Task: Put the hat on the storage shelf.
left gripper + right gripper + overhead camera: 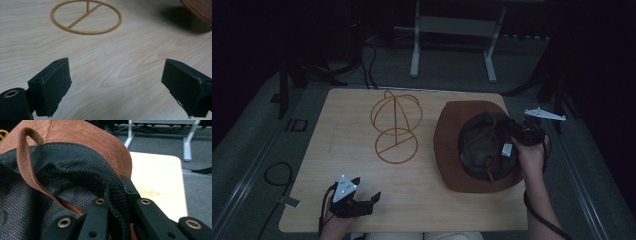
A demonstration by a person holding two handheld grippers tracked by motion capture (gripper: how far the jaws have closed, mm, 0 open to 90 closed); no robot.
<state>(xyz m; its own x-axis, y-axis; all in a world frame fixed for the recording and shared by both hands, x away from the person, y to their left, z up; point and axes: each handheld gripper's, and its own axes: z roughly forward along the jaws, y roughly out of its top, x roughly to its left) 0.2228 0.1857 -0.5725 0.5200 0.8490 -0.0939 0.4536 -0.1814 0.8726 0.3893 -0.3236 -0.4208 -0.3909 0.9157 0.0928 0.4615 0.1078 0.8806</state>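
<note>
Black grippers (362, 202); brass-ringed screw holes; trailing cables.

No writing, brand, number or sign can be read; a small white tag (507, 148) sits inside the hat (452, 145) near the table's (362, 210) right edge, its print too small to read.

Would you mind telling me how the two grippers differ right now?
The left gripper sits low over the table with its jaws wide apart and nothing between them; the right gripper is clamped on the black inner band of the upturned brown hat. Both are black and hand-held.
</note>
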